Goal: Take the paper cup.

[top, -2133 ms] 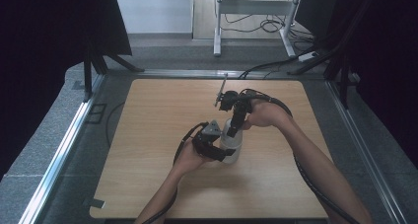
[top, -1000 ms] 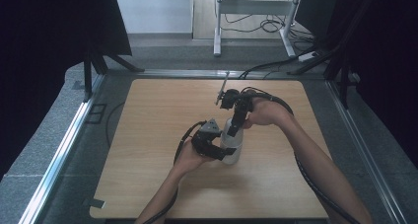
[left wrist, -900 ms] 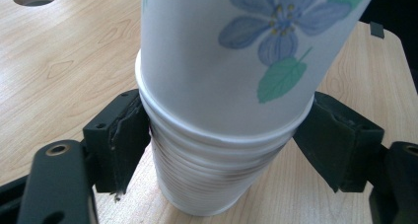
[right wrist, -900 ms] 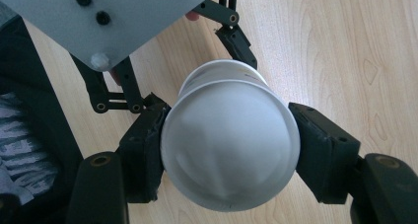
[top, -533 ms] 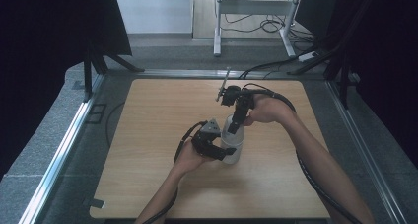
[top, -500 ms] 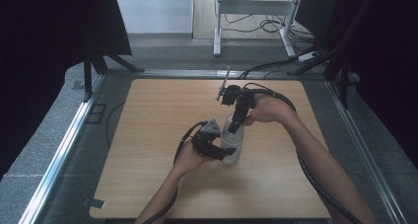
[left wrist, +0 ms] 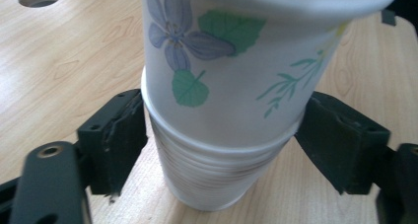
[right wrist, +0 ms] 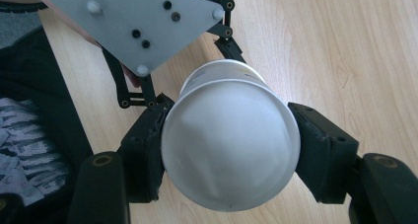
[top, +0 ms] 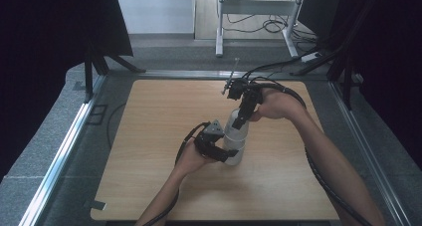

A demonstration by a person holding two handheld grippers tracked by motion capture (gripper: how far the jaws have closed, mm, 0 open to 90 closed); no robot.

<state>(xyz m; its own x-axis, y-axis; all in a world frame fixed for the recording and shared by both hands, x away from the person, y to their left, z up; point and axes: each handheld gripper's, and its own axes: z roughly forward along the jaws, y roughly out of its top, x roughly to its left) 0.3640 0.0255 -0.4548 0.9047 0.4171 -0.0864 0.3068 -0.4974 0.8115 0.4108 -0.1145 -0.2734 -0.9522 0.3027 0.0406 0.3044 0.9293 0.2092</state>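
Paper flowered cup [left wrist: 246,76] half out of the stack [left wrist: 212,177]; right gripper [right wrist: 229,160] clamps it from 12 o'clock, left gripper [left wrist: 217,145] clamps the stack.

A white paper cup [left wrist: 236,61] is printed with a purple flower and green leaves — black jaws at either side, pale wood-grain table [left wrist: 64,61] beneath
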